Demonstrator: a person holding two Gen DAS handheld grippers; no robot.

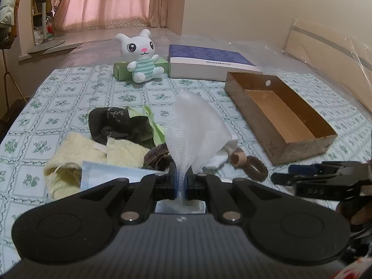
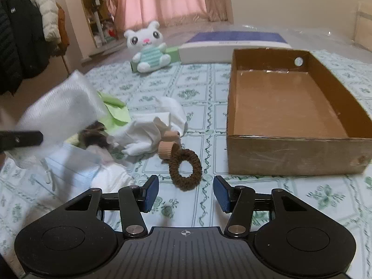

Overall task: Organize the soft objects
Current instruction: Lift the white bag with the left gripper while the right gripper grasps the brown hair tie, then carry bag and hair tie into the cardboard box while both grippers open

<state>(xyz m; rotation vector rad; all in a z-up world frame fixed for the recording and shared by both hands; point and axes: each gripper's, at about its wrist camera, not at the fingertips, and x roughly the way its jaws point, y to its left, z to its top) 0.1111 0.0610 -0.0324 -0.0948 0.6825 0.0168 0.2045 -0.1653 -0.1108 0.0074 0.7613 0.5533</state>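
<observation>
My left gripper (image 1: 181,177) is shut on a white mesh cloth (image 1: 193,125) and holds it up above a pile of soft things; the cloth also shows at the left in the right wrist view (image 2: 60,107). The pile holds a dark sock (image 1: 111,123), a yellow towel (image 1: 93,155), a blue face mask (image 1: 109,175), white socks (image 2: 148,130) and a brown hair tie (image 2: 184,166). My right gripper (image 2: 186,194) is open and empty, just short of the hair tie. An open brown cardboard box (image 2: 290,155) stands to the right, with nothing in it.
A white plush bunny (image 1: 141,55) sits at the back against a green box (image 1: 121,69). A purple and white flat box (image 1: 209,65) lies beside it. A coat rack with jackets (image 2: 25,37) stands at far left. The bedsheet (image 2: 209,107) is patterned.
</observation>
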